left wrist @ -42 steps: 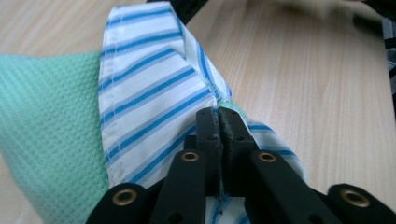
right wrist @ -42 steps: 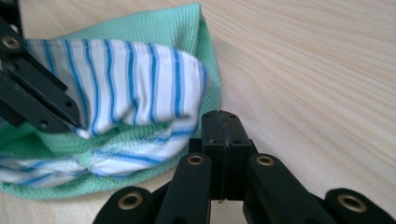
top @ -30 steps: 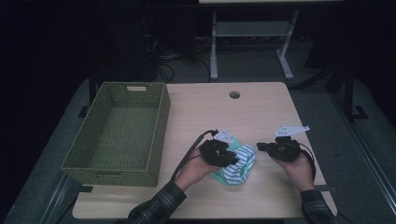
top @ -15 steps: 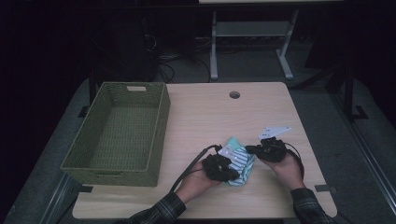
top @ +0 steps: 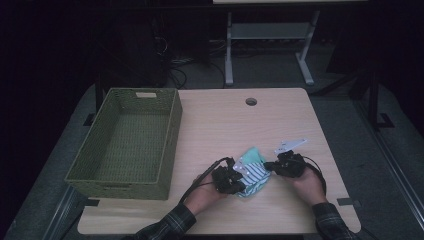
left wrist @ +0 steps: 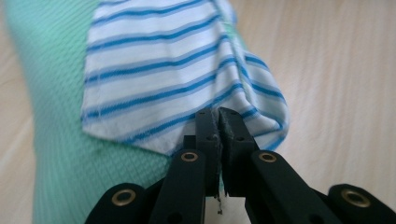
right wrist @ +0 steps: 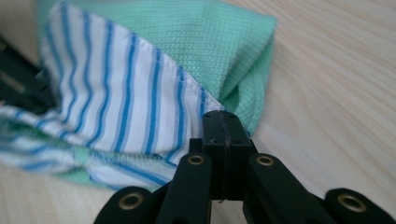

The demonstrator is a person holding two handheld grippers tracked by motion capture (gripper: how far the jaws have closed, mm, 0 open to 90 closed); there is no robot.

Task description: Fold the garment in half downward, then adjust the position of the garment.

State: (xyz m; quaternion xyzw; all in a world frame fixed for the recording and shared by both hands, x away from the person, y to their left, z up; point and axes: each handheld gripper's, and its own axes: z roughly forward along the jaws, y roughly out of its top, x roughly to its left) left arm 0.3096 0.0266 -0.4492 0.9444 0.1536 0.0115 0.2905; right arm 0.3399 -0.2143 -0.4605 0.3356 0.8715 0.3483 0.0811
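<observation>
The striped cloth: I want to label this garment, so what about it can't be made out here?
- Striped cloth: its type and full shape; bunched and too small in the high view.
- Its lower edge: left hand-held gripper covers it.
- Its right corner: hidden by the right hand-held gripper.

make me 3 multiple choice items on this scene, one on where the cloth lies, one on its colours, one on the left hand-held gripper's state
1. Where does the cloth lie?
A. inside the basket
B. on the table, right of the basket
C. on the floor

2. What colours does the cloth show?
A. red and black
B. plain yellow
C. green with blue-striped white

3. How do the jaws of the left hand-held gripper stand?
A. shut on the cloth
B. wide open above it
C. shut on the basket's rim

Answers:
1 B: it rests on the wooden table, apart from the basket.
2 C: both gripper views show green knit and blue stripes on white.
3 A: striped fabric is pinched between the jaws.
</observation>
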